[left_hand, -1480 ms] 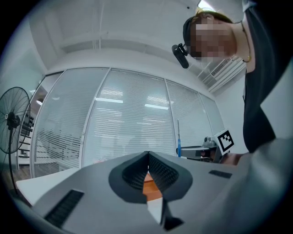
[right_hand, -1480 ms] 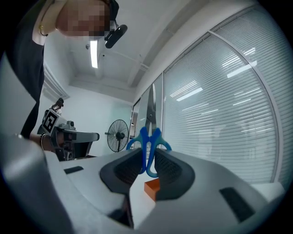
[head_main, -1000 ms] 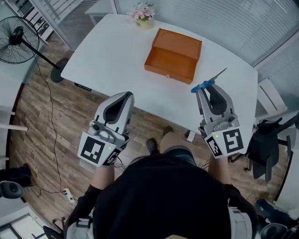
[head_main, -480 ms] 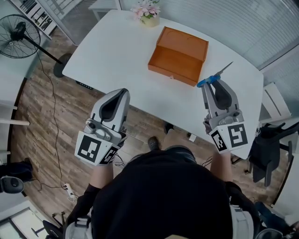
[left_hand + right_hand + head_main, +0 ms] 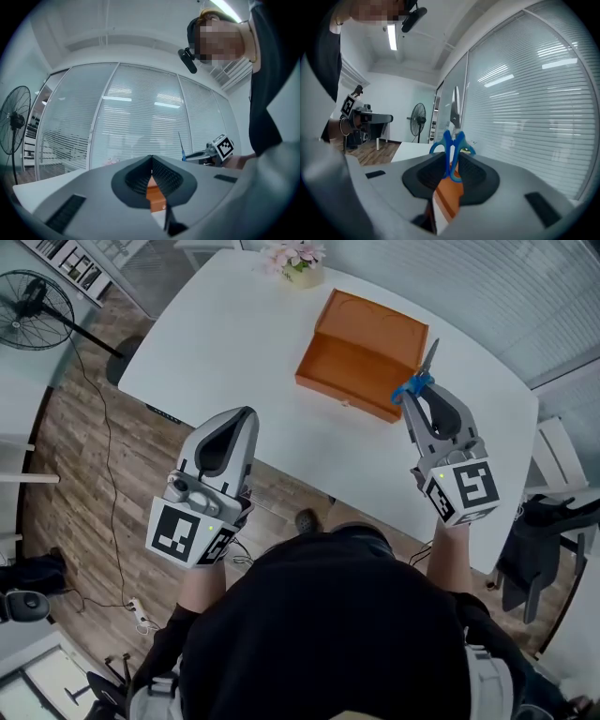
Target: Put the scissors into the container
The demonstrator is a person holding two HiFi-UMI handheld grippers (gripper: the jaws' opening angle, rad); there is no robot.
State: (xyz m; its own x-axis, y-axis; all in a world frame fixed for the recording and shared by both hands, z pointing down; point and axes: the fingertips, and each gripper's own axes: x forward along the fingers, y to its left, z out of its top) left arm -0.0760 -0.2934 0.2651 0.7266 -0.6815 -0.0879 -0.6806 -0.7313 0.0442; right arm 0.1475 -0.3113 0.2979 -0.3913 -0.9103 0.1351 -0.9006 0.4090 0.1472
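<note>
- Nearest me is the person, leaning over the near edge of the white table (image 5: 225, 343) with a tool in each hand.
- The left gripper (image 5: 242, 416) hangs short of the table edge with its jaws pressed together on nothing. I'd say it is parked there simply to keep out of the working hand's way.
- The right gripper (image 5: 419, 397) reaches further in, over the table, with its jaws clamped on the scissors (image 5: 424, 369).
- The grip is on the blue handle loops, so the closed blades stick out free beyond the jaw tips. That looks deliberate: the long end can go in first and slide out once the jaws let go.
- The scissors are up in the air, clear of the table, at the right-hand end of the container (image 5: 339, 397). From the head view the blades cross its right edge.
- In the right gripper view the orange of the box shows just below the handles (image 5: 452, 140), so the drop point seems close.
- The container is an orange wooden box, its lid thrown back to leave the tray open and bare.
- Farthest off, a flower pot (image 5: 298, 261) stands at the table's back edge.
</note>
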